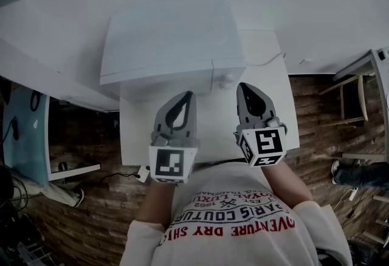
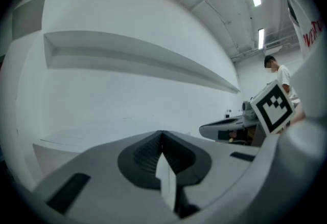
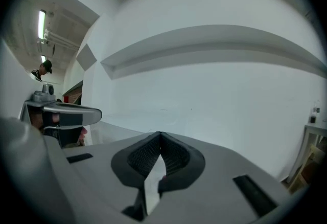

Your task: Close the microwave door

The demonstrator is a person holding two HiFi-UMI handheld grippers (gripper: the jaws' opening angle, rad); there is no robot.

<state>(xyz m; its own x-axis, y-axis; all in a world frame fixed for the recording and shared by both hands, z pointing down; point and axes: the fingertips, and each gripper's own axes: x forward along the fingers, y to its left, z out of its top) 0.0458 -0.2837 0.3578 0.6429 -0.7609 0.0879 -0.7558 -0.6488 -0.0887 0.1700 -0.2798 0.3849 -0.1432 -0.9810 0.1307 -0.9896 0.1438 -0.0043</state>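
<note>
Left tool (image 1: 186,98) and right tool (image 1: 245,90) held side by side, pointing forward, both jaws together, nothing between

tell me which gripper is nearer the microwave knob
Right. The right gripper has its tip just right of the knob; the left gripper points at the front of the microwave, well to the knob's left.

Smooth matt microwave (image 1: 167,37), smooth matt table (image 1: 138,134).

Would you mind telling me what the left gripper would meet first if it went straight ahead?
Probably the front of the white microwave, just ahead of the left gripper in the head view; depth is hard to judge.
</note>
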